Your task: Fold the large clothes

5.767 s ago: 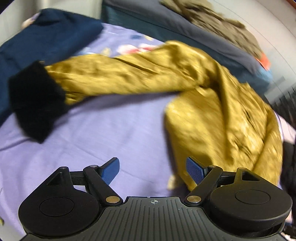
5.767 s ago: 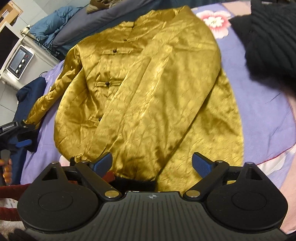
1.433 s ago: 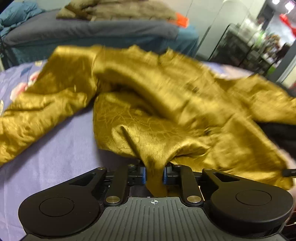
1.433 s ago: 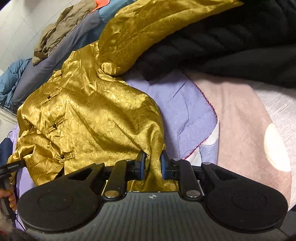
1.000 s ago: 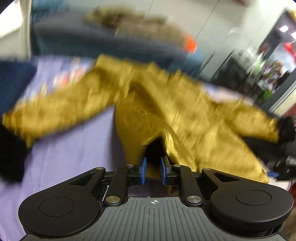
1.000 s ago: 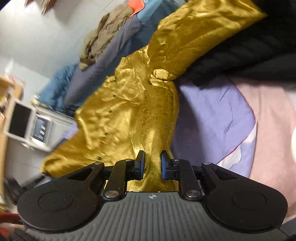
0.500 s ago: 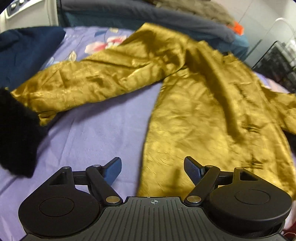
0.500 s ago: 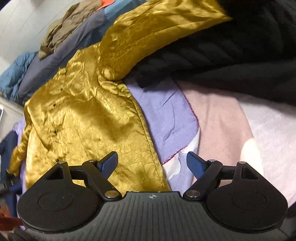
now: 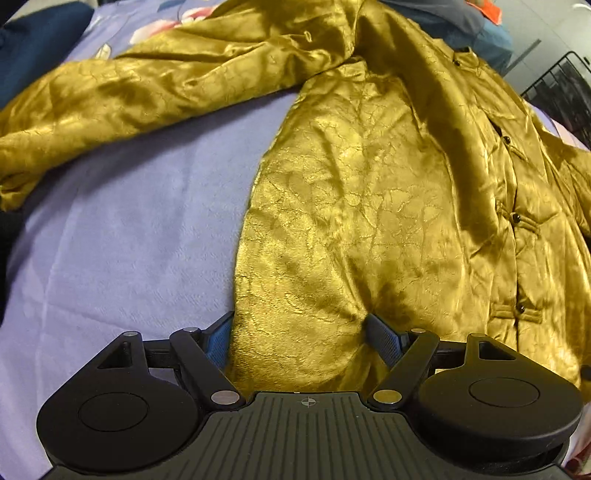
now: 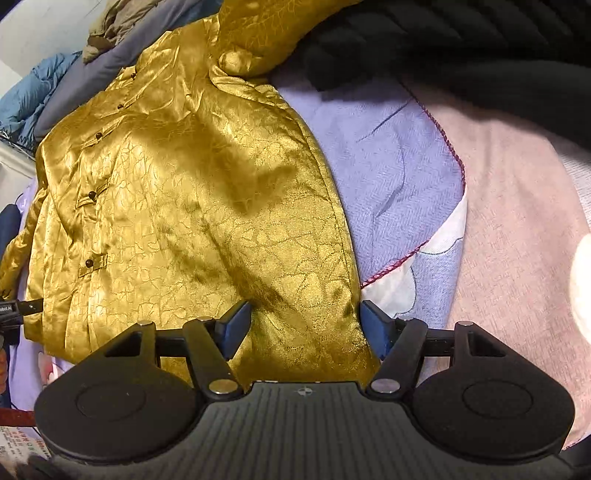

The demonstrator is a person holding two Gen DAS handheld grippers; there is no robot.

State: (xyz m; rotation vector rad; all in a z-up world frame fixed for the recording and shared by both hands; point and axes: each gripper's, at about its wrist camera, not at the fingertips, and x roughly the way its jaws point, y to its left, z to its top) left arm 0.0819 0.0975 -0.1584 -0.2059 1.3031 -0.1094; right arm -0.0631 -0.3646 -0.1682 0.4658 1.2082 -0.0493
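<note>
A shiny gold jacket (image 9: 362, 192) with dark knot buttons lies spread face up on a lavender bedspread (image 9: 122, 229). One sleeve (image 9: 140, 85) stretches out to the left. My left gripper (image 9: 301, 334) is open, its blue pads either side of the jacket's left hem corner. In the right wrist view the jacket (image 10: 177, 206) fills the left half, and its other sleeve (image 10: 266, 33) runs up over a black garment. My right gripper (image 10: 304, 325) is open, straddling the jacket's right hem corner.
A black knitted garment (image 10: 461, 44) lies at the top right. A pink blanket (image 10: 517, 229) covers the right side. A navy garment (image 9: 33, 40) lies at the far left. A grey bed with piled clothes (image 10: 110, 48) stands behind. A wire rack (image 9: 565, 92) is at the far right.
Both grippers were shut on the jacket's hem and lifting it a second ago. They have let go and opened, the jacket now lies flat, and both grippers sit lower over the hem corners.
</note>
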